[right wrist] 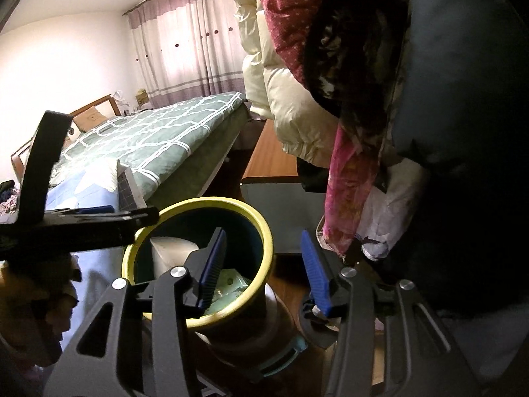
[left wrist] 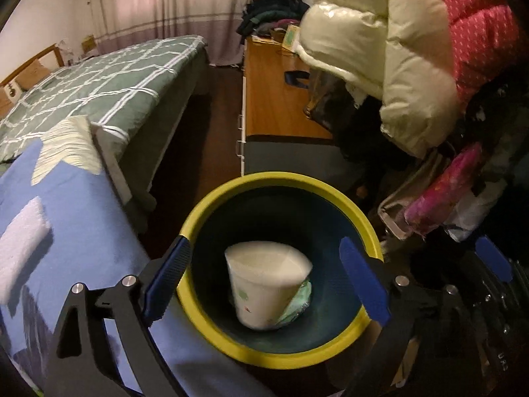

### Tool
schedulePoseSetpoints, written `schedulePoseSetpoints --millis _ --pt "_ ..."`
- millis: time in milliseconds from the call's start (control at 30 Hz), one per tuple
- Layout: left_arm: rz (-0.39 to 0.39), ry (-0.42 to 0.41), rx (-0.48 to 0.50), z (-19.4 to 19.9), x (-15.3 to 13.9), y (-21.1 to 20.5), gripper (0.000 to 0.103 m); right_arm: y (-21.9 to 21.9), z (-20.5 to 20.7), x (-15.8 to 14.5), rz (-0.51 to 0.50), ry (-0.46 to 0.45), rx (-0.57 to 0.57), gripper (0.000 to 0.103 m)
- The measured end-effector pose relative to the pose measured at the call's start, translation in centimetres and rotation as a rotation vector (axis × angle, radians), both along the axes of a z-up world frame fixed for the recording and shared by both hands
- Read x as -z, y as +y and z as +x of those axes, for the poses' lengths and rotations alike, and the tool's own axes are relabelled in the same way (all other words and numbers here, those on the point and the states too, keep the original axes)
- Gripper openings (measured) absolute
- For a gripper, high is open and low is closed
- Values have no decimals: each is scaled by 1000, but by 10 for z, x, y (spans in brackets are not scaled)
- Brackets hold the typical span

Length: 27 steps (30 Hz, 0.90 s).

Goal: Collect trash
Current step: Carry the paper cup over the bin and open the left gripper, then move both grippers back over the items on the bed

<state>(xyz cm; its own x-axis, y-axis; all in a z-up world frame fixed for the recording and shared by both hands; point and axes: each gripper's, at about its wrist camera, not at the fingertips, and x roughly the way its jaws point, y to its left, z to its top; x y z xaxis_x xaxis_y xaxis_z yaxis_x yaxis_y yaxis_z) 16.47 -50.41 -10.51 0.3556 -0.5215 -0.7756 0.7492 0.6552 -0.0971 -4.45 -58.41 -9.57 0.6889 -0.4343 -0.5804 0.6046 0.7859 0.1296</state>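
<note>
A bin with a yellow rim (left wrist: 211, 205) and a dark inside stands beside the bed. In it lie a white paper cup (left wrist: 264, 284), slightly blurred, and a crumpled green wrapper (left wrist: 297, 304). My left gripper (left wrist: 264, 281) hangs over the bin's mouth, open wide, with nothing between its blue pads (left wrist: 168, 278). In the right wrist view the bin's rim (right wrist: 267, 231) sits just beyond my right gripper (right wrist: 263, 269), which is open and holds nothing. The cup (right wrist: 172, 251) and wrapper (right wrist: 228, 284) show inside. The left gripper's black body (right wrist: 82, 225) reaches in from the left above the bin.
A bed with a green checked quilt (left wrist: 109, 89) and a blue blanket (left wrist: 82, 215) lies on the left. A wooden desk (left wrist: 277, 99) stands behind the bin. Cream and red padded jackets (left wrist: 380, 49) and a pink bag (left wrist: 443, 192) hang close on the right.
</note>
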Motion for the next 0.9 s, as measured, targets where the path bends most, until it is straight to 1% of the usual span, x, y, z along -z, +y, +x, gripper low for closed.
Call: schedulePoseSetpoints --millis 100,167,200,267,333,433,567,700,900 --pt "-53 -15 -34 -5 -21 26 90 3 3 -1 0 0 -11 46" --pt "-91 -64 -64 -14 -40 50 91 6 8 -1 1 0 -25 46" --pt "-112 -96 -89 -21 -52 69 94 9 10 -2 0 0 -36 47" --pt "-145 -131 -136 -30 -68 100 95 18 16 -2 -1 0 -63 47" --pt "-175 -154 -176 -37 -80 132 97 26 22 -3 1 0 -90 47" --pt "-199 -188 -253 -48 -95 183 98 41 31 -4 -6 3 -128 47" --pt "-215 -227 -379 -60 -104 253 98 63 38 -9 -21 1 -173 47" --pt "-218 -264 -498 -72 -107 311 98 86 47 -15 -35 -2 -228 47" --pt "-226 -288 -657 -91 -106 394 98 134 66 -21 -51 -3 -353 49"
